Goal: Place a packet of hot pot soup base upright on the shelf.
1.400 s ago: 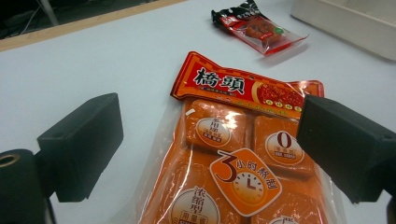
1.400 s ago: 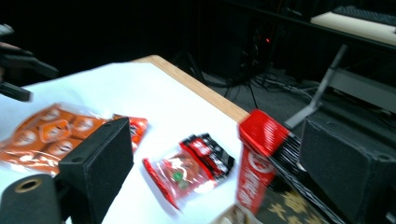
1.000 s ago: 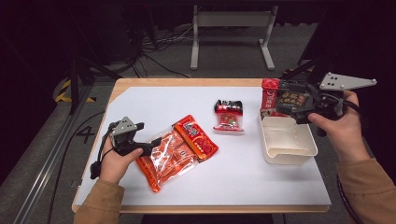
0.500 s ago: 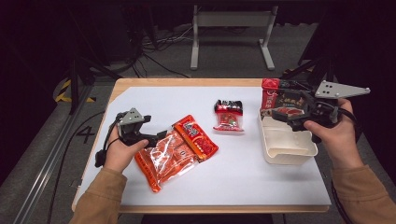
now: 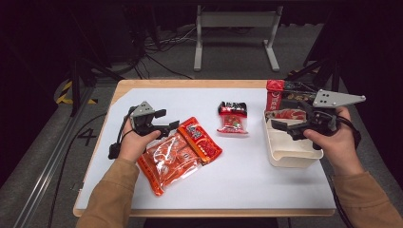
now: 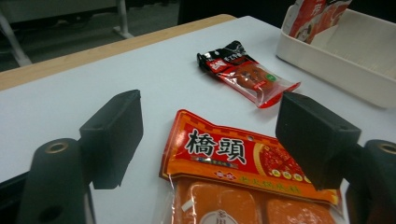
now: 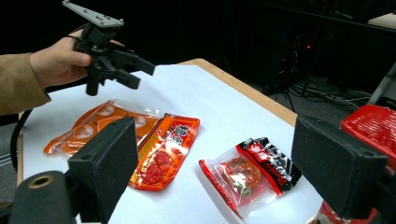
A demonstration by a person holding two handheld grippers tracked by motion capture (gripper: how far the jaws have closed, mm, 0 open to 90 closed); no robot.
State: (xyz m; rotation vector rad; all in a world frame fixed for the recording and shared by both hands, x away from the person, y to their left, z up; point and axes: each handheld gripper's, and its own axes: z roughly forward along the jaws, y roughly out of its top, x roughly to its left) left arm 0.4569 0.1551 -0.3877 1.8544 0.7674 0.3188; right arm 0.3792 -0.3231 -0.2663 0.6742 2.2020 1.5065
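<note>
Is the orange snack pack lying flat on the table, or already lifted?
Flat on the table. The orange snack pack lies spread on the white table; the left hand-held gripper has open jaws, not gripping it.

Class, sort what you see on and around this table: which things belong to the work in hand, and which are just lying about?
In the job:
- orange packet, before the open left tongs
- white bin, under the open right tongs
- red packet standing in the bin

Lying about:
- small black-topped packet
- metal stand behind the table
- floor cables
</note>
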